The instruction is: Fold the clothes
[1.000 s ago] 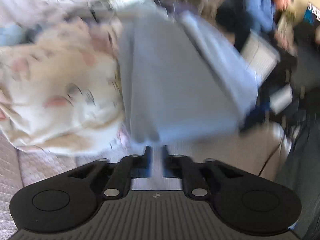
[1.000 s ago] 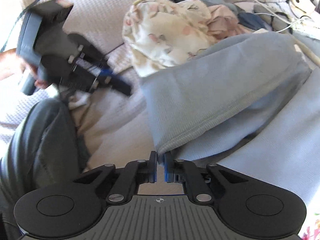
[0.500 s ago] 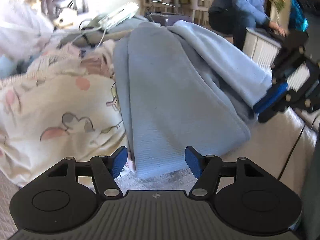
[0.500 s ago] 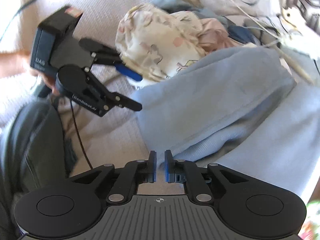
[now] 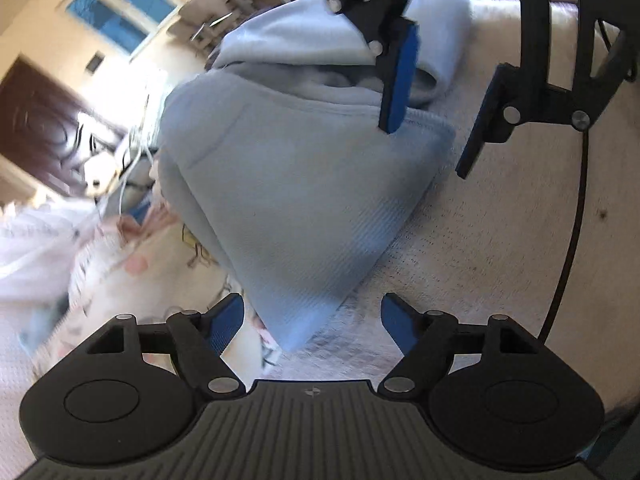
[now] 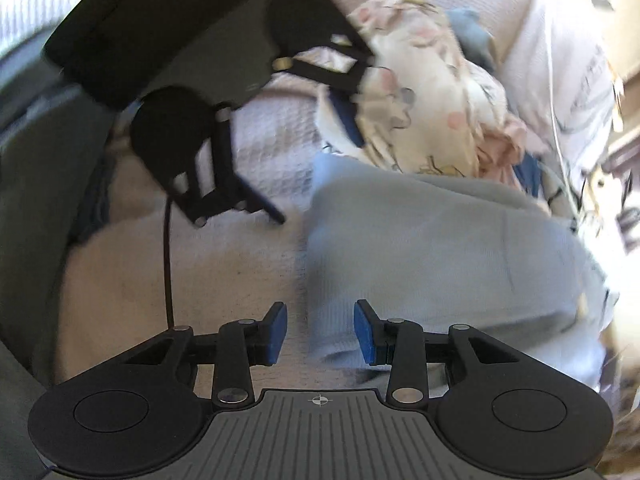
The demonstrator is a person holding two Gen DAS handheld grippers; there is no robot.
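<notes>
Blue garment (image 5: 304,184) folded on the bedspread (image 5: 480,240) — both jaws opening, unloaded.

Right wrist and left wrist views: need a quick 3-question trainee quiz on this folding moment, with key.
1. True or false: the right tool is clamped shut on the light blue ribbed knit garment.
2. Which lies directly beside the light blue garment, toward the left tool? A) a cream floral-print cloth bundle B) a red towel C) a cardboard box
3. Fill in: the garment rests on a ____ textured bed cover.

Key:
1. False. Its jaws are opening; a garment edge sits between the blue pads, unpressed.
2. A, the cream floral-print cloth bundle.
3. White.
</notes>
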